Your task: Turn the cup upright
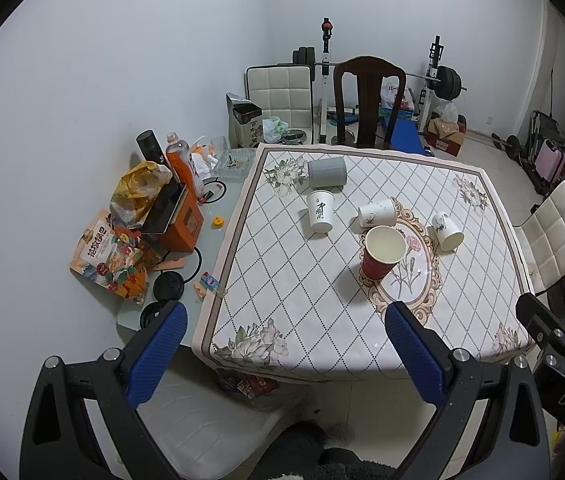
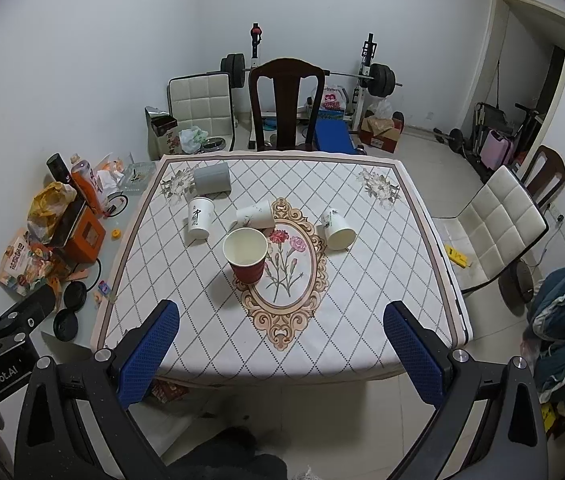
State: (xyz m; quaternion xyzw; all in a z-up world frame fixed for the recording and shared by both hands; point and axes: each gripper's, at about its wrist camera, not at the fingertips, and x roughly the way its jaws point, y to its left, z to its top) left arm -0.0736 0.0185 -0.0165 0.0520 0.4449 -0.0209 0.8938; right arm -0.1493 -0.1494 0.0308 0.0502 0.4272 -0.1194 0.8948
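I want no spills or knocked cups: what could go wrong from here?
1. The white cups and the red cup stand or lie close together, so wide-open jaws reaching for one may bump its neighbour.
2. The cups lying on their sides may roll when nudged.
3. The gray cup lies near the table's far left corner and could roll off.

Black skeletal frames with triangular cutouts and silver screws on left gripper (image 1: 286, 344) and right gripper (image 2: 281, 342); blue dimpled pads (image 2: 146, 354) on fingers; white "GenRobot.AI" lettering.
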